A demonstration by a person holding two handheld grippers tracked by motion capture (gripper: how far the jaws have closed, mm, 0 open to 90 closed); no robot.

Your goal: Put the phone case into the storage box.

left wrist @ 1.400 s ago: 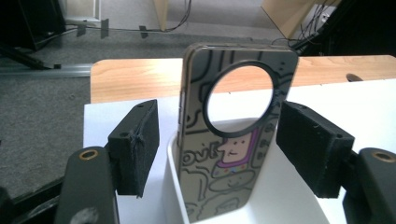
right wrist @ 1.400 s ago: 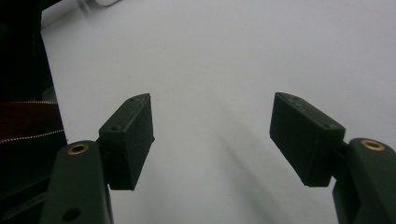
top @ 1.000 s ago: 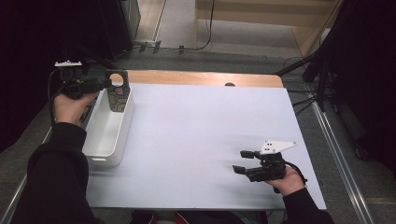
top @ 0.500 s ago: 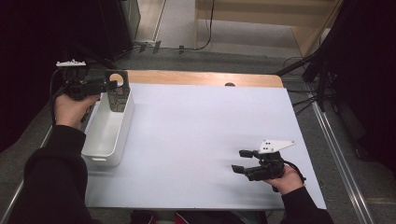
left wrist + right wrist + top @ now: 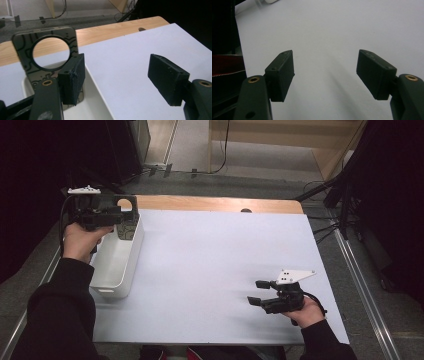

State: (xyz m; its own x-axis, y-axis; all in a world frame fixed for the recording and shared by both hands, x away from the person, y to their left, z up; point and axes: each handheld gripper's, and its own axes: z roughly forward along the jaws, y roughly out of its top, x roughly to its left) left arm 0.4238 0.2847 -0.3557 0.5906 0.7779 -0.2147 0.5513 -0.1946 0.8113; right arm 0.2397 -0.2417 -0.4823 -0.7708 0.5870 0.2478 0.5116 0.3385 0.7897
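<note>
The left gripper (image 5: 120, 212) is held at the far left of the table, above the far end of a white rectangular plastic bin (image 5: 131, 265). Its jaws stand apart. In the left gripper view (image 5: 117, 77) nothing lies between the pads. A dark, flat metal plate with a large round hole and rounded corners (image 5: 48, 53) stands upright in the bin, just behind the gripper's left-hand pad (image 5: 72, 78); whether pad and plate touch cannot be told. In the high view the plate (image 5: 127, 217) rises above the bin's far rim.

The right gripper (image 5: 257, 292) is held low over the white tabletop (image 5: 220, 260) near its near right corner, well apart from the bin. Its jaws are released and point toward the left side of the table. In the right gripper view (image 5: 325, 75) bare white surface lies between the pads.

A strip of light wood (image 5: 220, 204) borders the table's far edge.
</note>
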